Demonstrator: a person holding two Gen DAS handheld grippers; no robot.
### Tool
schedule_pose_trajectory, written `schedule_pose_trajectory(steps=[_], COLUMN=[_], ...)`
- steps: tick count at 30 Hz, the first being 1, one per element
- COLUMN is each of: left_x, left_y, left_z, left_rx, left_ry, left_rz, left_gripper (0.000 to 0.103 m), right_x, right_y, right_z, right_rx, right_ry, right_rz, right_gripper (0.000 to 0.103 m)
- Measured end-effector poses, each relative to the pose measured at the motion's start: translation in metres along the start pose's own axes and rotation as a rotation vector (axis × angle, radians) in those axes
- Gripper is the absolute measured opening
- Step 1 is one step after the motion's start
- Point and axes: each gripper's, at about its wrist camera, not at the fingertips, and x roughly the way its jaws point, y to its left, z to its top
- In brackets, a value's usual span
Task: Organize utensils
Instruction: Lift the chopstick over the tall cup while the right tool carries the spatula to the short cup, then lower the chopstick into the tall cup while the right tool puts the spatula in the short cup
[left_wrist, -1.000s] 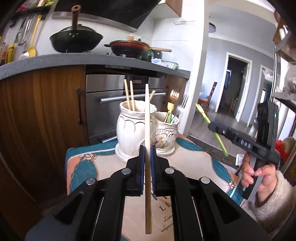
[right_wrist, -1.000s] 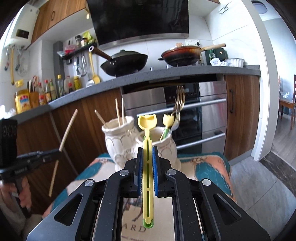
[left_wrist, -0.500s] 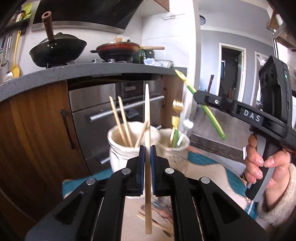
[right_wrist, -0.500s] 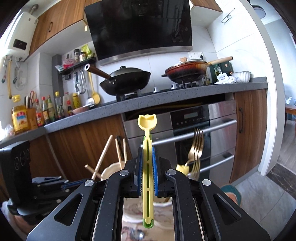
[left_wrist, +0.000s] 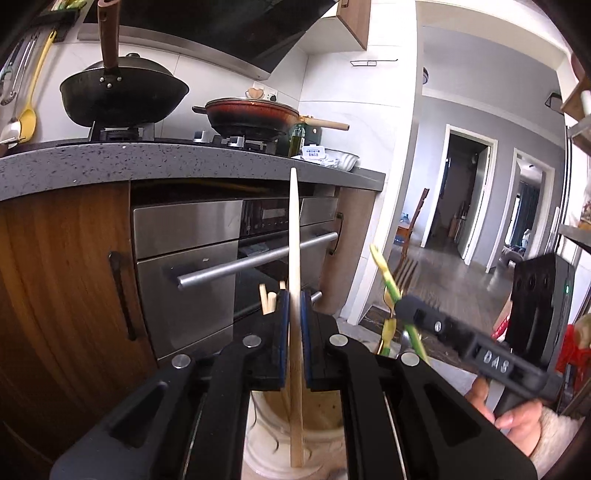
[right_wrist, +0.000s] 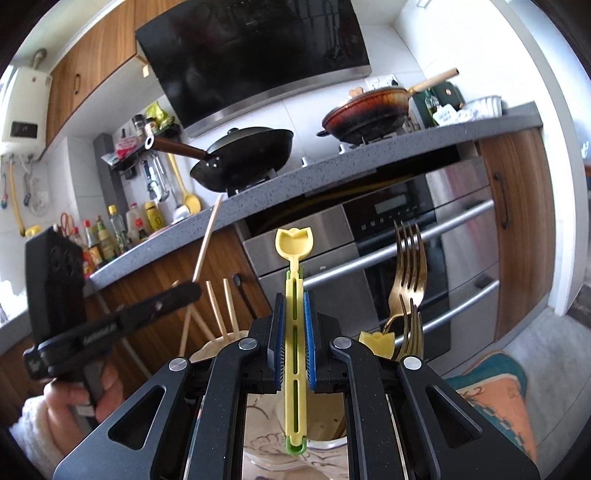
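Left claw (left_wrist: 294, 310) is clamping a wooden chopstick (left_wrist: 294, 236), right claw (right_wrist: 294, 325) a yellow utensil (right_wrist: 294, 295); lowering each vertically, toward 6 o'clock, should suit the ceramic holders (left_wrist: 266, 435).

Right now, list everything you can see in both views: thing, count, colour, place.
chopstick: one, pale wood, upright in the left gripper
utensil: one, yellow and green, tulip-shaped top, in the right gripper
jars: two, white, below the grippers, mostly hidden
chopsticks: a few, pale wood, standing in the left jar
forks: two, gold, standing in the right jar
wok: one, black, on the stove
pan: one, reddish-brown, on the stove
oven: one, steel, under the counter
counter: one, grey speckled
bottles: several, mixed colours, on the counter
left gripper: black, blue pads, shut on the chopstick
right gripper: black, blue pads, shut on the utensil
hand: one, holding the right gripper
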Motion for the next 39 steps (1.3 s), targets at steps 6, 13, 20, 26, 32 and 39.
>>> schedule_pose_trajectory(steps=[6, 13, 20, 26, 32, 39], left_x=[0.017, 0.021, 0.001, -0.015, -0.015, -0.012], left_y=[0.0, -0.008, -0.006, -0.008, -0.02, -0.017], left_z=[0.011, 0.005, -0.02, -0.04, -0.047, -0.053], left_rx=[-0.029, 0.002, -0.03, -0.039, 0.024, 0.016], left_ry=[-0.006, -0.076, -0.13, -0.126, -0.097, -0.068], left_rz=[-0.012, 0.02, 0.032, 0.039, 0.039, 0.02], left_gripper=[0.006, 0.006, 0.006, 0.006, 0.006, 0.006], right_x=[0.008, 0.008, 0.007, 0.008, 0.013, 0.025], right_y=[-0.013, -0.014, -0.013, -0.011, -0.005, 0.0], right_z=[-0.005, -0.008, -0.008, -0.012, -0.013, -0.021], right_rx=[0.051, 0.037, 0.034, 0.022, -0.012, -0.084], right_ry=[0.018, 0.008, -0.01, -0.028, -0.057, -0.054], right_rz=[0.007, -0.007, -0.013, -0.026, -0.049, -0.102], right_gripper=[0.011, 0.011, 0.01, 0.01, 0.011, 0.011])
